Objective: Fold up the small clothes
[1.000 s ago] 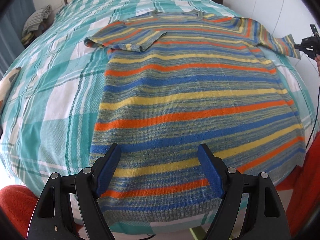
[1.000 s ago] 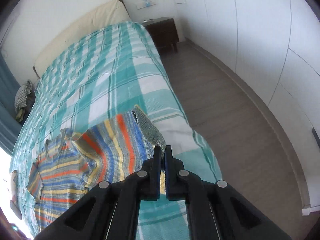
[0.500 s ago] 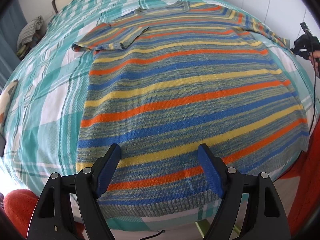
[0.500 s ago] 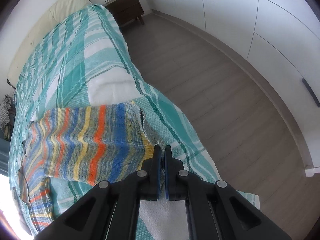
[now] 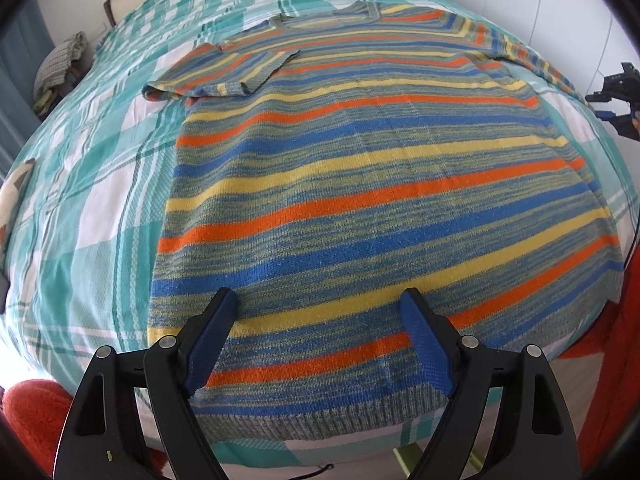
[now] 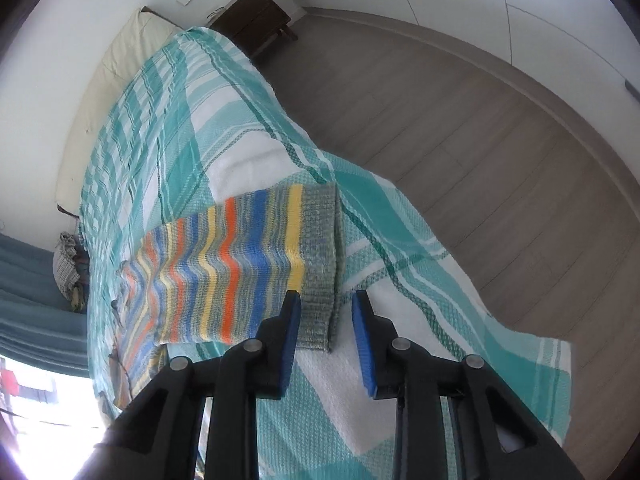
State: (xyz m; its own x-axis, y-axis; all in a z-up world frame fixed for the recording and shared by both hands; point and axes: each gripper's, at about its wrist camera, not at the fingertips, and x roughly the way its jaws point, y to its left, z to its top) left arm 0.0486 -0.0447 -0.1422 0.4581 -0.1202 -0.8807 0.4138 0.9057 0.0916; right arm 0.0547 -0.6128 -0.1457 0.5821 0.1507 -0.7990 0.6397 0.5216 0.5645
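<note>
A striped knit sweater [image 5: 368, 184] in blue, orange, yellow and grey lies flat on the bed, its hem toward me. Its left sleeve [image 5: 224, 72] is folded in over the chest. Its right sleeve [image 6: 240, 264] lies stretched out to the side, its grey cuff [image 6: 320, 256] flat on the bedspread. My left gripper [image 5: 320, 312] is open and empty, hovering over the sweater's hem. My right gripper [image 6: 325, 312] is open, with the cuff's end between its jaws. It also shows at the far right in the left wrist view [image 5: 616, 100].
The bed carries a teal and white plaid bedspread [image 5: 88, 184]. A cream headboard [image 6: 120, 52] and a dark nightstand [image 6: 252, 20] stand at the far end. Wooden floor [image 6: 480, 140] runs along the bed's right side. A bundle of clothes [image 5: 60, 68] lies at the far left.
My right gripper has opened and let go of the sleeve cuff, which now lies flat on the bed. The right sleeve is stretched out straight. My left gripper stayed open over the hem.
</note>
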